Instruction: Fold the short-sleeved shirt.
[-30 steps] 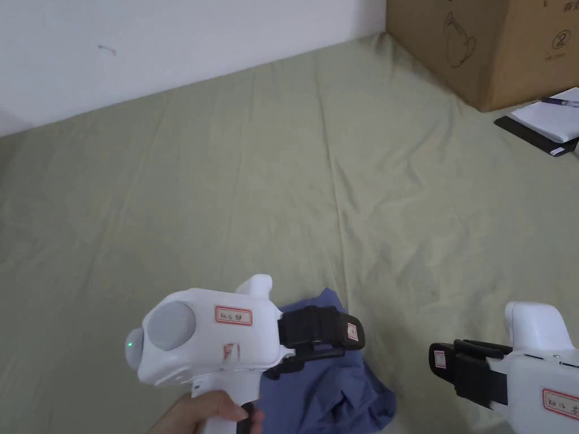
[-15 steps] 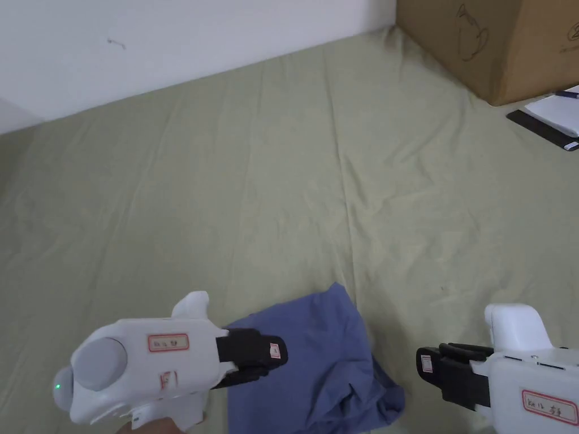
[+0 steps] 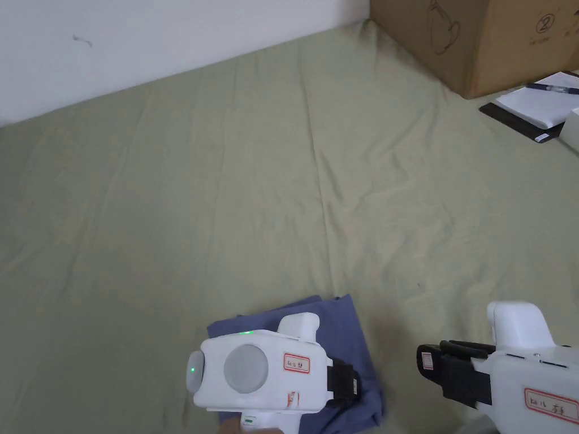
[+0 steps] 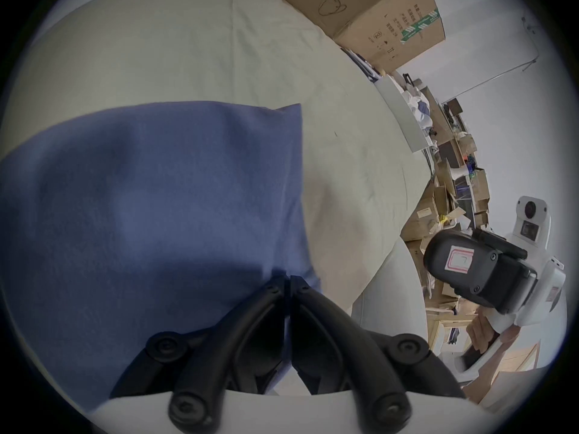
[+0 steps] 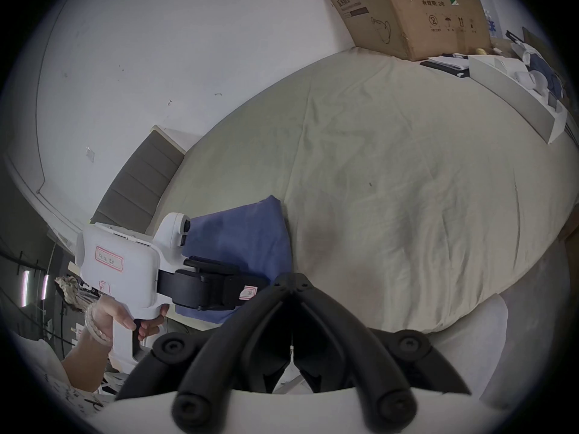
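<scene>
Step in hand, by my reading: last tidying of a fold that is nearly or fully done. The shirt lies as a compact blue rectangle at about 6 o'clock in the head view, on the near edge of the bed, with open sheet all round it from 9 through 3 o'clock.

Left gripper: jaws together, tips meeting at the shirt's near right corner. Whether any cloth is caught between them I cannot tell; in its own view the tips sit right at the cloth's edge. In the head view its white body hangs over the shirt and hides the near half.

Shirt: thin soft knit, matte, flat on top, far right corner crisp, right edge straight.

Right gripper: jaws together and empty, held off the bed's edge at 4 o'clock of the shirt, well apart from it.

Next move, as a guess: if cloth is pinched, let go without dragging the corner; otherwise press or square the near edge. Light fabric will shift easily on the sheet.

Bed: pale green sheet, loosely creased, one long crease running toward 12 o'clock. Box, brown cardboard, at 1 o'clock; papers on a dark board beside it at 2 o'clock.
</scene>
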